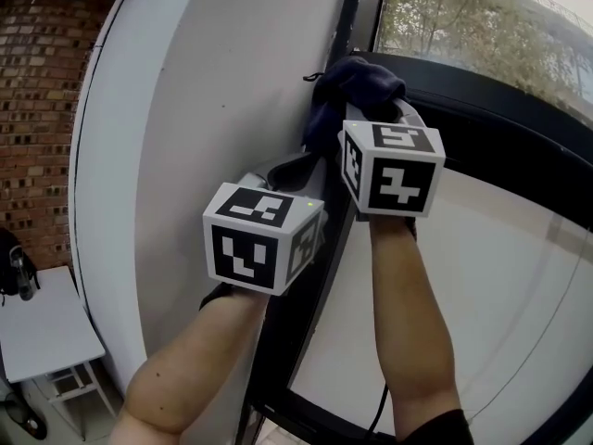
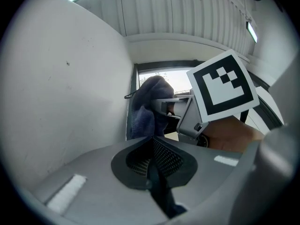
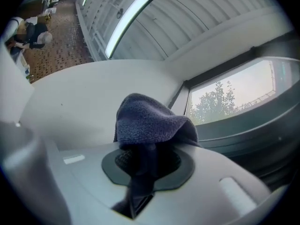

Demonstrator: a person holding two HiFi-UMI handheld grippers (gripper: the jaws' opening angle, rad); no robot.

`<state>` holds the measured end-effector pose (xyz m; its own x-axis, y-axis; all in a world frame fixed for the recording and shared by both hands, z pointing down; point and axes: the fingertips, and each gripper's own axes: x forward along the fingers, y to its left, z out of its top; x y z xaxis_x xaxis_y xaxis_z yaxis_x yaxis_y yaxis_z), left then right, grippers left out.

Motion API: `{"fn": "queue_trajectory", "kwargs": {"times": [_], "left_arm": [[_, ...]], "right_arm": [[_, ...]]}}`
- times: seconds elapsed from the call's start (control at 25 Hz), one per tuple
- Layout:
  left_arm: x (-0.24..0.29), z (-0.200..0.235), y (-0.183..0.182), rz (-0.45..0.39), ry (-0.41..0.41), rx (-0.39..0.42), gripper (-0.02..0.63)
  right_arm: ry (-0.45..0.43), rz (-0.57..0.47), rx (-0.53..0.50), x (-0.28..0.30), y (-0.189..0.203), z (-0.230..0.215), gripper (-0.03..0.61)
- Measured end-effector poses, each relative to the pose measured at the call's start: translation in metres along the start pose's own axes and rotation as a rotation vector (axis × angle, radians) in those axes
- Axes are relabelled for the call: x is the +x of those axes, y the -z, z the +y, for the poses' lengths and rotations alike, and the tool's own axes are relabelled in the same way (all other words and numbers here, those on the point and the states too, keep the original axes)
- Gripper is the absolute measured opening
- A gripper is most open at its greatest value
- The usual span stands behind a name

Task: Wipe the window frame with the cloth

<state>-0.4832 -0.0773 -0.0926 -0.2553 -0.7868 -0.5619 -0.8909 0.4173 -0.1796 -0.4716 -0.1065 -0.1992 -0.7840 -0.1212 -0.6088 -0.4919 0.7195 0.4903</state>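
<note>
A dark blue cloth [image 1: 357, 86] is bunched against the black window frame [image 1: 345, 26], where its upright meets a curved black bar [image 1: 519, 128]. My right gripper [image 1: 372, 109] is shut on the cloth [image 3: 150, 123], which drapes over its jaw tips [image 3: 147, 153] and hides them. My left gripper [image 1: 295, 167] sits lower and to the left, next to the frame's upright. Its jaws [image 2: 152, 144] are shut, and I see nothing held between them. From the left gripper view, the cloth [image 2: 145, 111] hangs just beyond its tips, beside the right gripper [image 2: 171, 106].
A white wall [image 1: 185, 109] runs along the frame's left side. Window glass [image 1: 463, 17] with trees behind it is at upper right. A pale panel [image 1: 500, 276] lies below the black bar. A brick wall [image 1: 37, 109] and a white table [image 1: 42, 327] are far left.
</note>
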Motion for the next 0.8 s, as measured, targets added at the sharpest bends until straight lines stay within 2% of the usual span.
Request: {"fn": "queue_trajectory", "kwargs": {"times": [0.16,0.32,0.48,0.8], "left_arm": [[-0.001,0.002,0.006,-0.009,-0.007,0.003,-0.006],[-0.005,-0.006,0.019,0.012,0.010,0.003,-0.006],[-0.010,-0.017,0.016,0.012,0.035,-0.003,-0.006],[-0.010,-0.045,0.002,0.001,0.117,-0.042,-0.006]], "right_arm": [[0.038,0.023,-0.059,0.001,0.003,-0.006,0.057],[0.062,0.036,-0.035,-0.010,0.005,-0.020,0.057],[0.094,0.045,0.003,-0.026,0.002,-0.039,0.055],[0.168,0.086,-0.029,-0.057,-0.002,-0.071,0.057]]}}
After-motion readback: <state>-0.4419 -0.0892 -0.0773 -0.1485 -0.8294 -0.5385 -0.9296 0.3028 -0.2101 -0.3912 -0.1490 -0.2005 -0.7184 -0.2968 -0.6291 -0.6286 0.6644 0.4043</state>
